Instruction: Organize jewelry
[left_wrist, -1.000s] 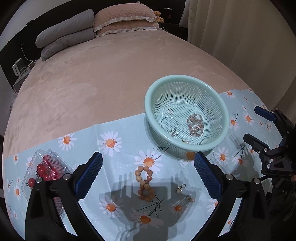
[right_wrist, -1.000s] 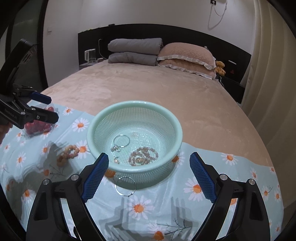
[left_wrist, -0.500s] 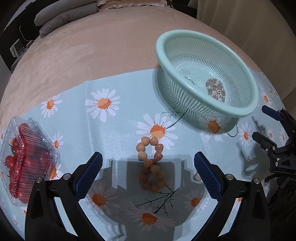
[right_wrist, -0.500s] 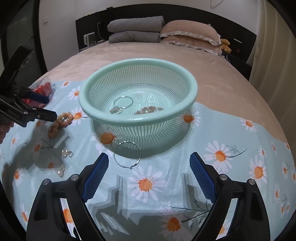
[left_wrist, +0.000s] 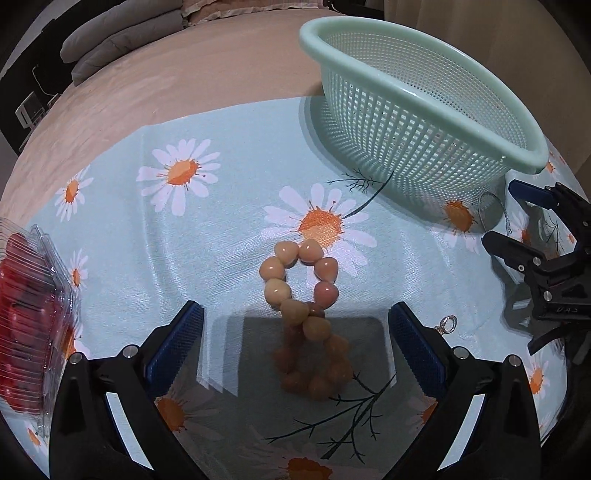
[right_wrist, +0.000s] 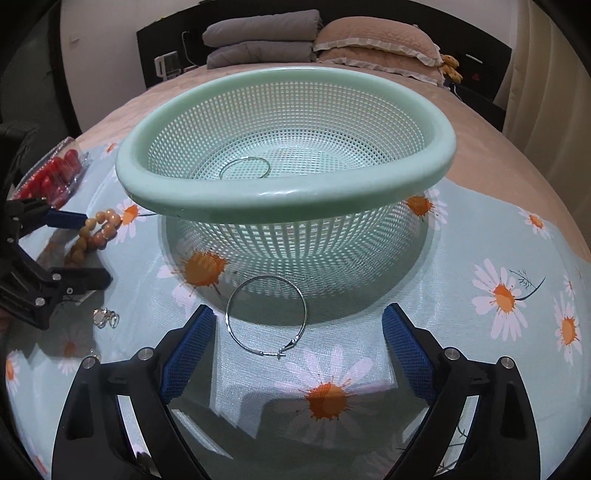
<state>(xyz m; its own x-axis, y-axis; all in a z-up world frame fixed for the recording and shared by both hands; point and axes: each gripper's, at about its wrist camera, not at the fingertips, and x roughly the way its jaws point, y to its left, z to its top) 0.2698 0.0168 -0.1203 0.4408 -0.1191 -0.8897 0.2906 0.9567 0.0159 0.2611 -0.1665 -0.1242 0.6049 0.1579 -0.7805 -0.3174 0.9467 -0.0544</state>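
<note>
A peach heart-bead bracelet (left_wrist: 303, 317) lies on the daisy cloth (left_wrist: 207, 236), its near end between the fingers of my open, empty left gripper (left_wrist: 295, 332). The bracelet also shows in the right wrist view (right_wrist: 94, 236). A thin silver hoop (right_wrist: 266, 315) lies on the cloth just ahead of my open, empty right gripper (right_wrist: 297, 339), in front of the mint mesh basket (right_wrist: 284, 192). Another hoop (right_wrist: 244, 168) lies inside the basket. The basket (left_wrist: 421, 103) stands at the upper right of the left wrist view. Small earrings (right_wrist: 105, 317) lie at the left.
A clear box of red tomatoes (left_wrist: 26, 325) sits at the cloth's left edge. A small ring clasp (left_wrist: 447, 323) lies by the left gripper's right finger. The cloth lies on a pink bed (left_wrist: 177, 74) with pillows and folded grey blankets (right_wrist: 258, 44) at the back.
Both grippers have come down and forward. The left one now straddles the bead bracelet's near end. The right one has closed in on the silver hoop. Both stay open.
</note>
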